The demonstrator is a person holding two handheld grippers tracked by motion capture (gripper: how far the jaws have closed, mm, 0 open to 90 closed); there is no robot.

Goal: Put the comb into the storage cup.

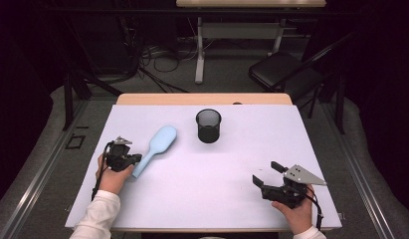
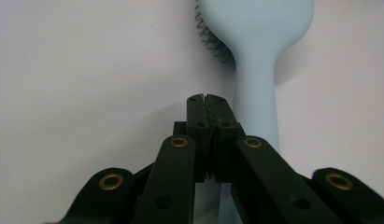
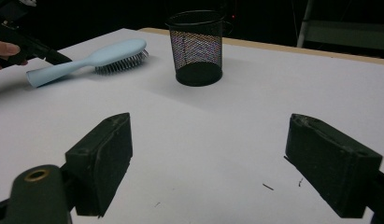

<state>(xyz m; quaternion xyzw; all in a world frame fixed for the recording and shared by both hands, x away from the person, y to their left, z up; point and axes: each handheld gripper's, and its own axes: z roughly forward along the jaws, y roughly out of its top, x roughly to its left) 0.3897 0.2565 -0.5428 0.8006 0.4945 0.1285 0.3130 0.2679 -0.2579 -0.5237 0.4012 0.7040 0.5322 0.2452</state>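
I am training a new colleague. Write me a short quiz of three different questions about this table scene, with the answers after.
1. True or false: the left gripper has its jaws closed around the handle of the hairbrush.
2. Which way do the brush bristles face: A) up, B) down toward the table, C) into the mesh cup?
3. Fill in: the right gripper has its jaws ____, with nothing between them.

Key
1. False: the jaws are shut together beside the handle, not around it.
2. B.
3. open.
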